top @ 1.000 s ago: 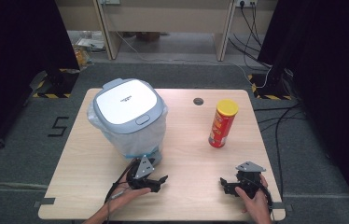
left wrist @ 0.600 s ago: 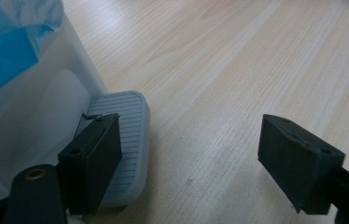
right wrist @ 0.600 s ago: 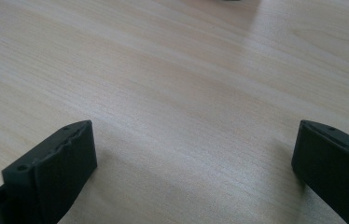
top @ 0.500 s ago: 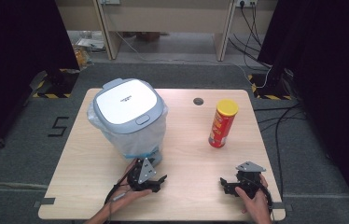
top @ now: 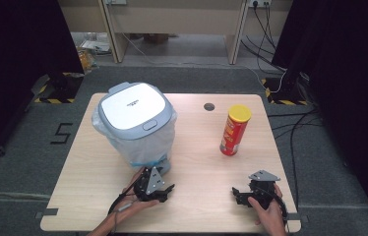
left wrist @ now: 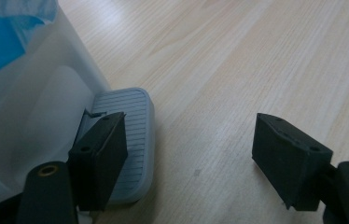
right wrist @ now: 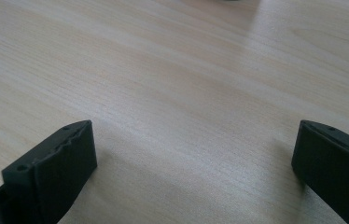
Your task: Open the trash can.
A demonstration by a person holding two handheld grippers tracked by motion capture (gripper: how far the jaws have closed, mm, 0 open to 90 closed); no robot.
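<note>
1. On the worktop (top: 98, 196) in front of me stands a white bin (top: 135, 125) with a grey lid (the lid is down).
2. My left tool (top: 165, 189) is right beside the bottom of the bin, on the near side.
3. Its jaws are wide apart and hold nothing.
4. From the left gripper view, I see a grey foot pedal (left wrist: 126, 140) with little lines on it, sticking out from the bottom of the bin.
5. One jaw of my left tool is over the pedal, and the other jaw is over bare wood to the side.
6. I cannot tell if that jaw touches the pedal.
7. A clear bag (top: 162, 140) with a bit of blue hangs out from under the lid.
8. My right tool (top: 238, 194) is low over the worktop near the front right corner, well apart from the bin.
9. Its jaws are wide apart too, with bare wood between them.
10. A red can with a yellow lid (top: 233, 130) stands upright on the right side of the worktop, well apart from both tools.
</note>
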